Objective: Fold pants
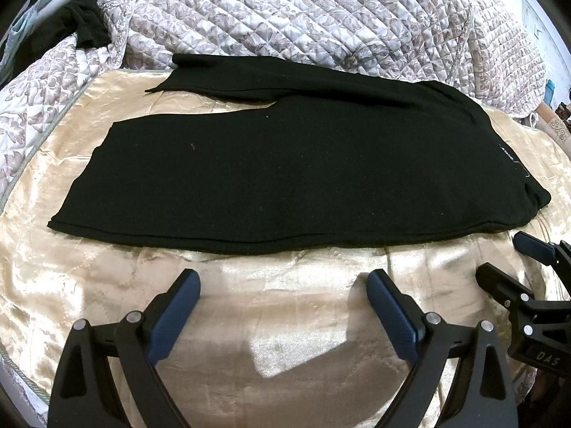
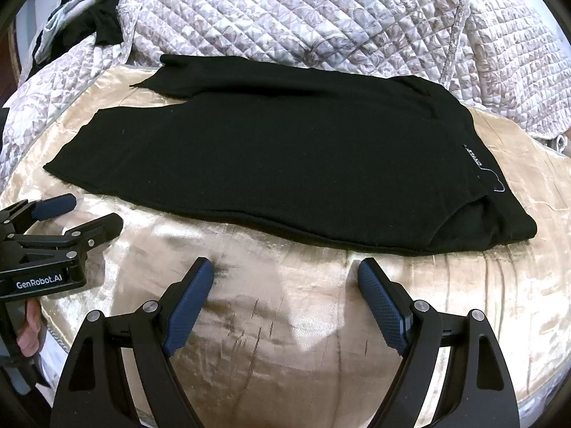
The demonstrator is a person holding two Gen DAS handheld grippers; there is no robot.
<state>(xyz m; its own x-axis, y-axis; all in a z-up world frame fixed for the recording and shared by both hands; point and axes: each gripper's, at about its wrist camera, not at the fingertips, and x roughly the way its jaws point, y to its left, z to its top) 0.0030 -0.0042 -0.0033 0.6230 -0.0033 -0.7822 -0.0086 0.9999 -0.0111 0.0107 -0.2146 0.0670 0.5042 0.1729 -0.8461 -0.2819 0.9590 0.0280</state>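
Note:
Black pants [image 1: 285, 174] [image 2: 267, 164] lie flat on a gold satin sheet [image 1: 271, 306] [image 2: 285, 321], waistband to the right, both legs stretching left, the far leg angled slightly away. A small label [image 2: 474, 162] sits near the waistband. My left gripper [image 1: 283, 280] hovers open just short of the pants' near edge, nothing between its fingers. My right gripper [image 2: 285, 269] is likewise open and empty, short of the near edge closer to the waist. Each gripper shows at the side of the other's view: the right one [image 1: 514, 253], the left one [image 2: 92, 210].
A quilted floral bedspread [image 1: 303, 10] [image 2: 303, 14] is heaped behind the pants. Dark clothes [image 1: 85, 21] [image 2: 103, 18] lie at the far left. A person's hand [image 2: 30, 324] holds the left gripper's handle. Bare sheet lies between the grippers and the pants.

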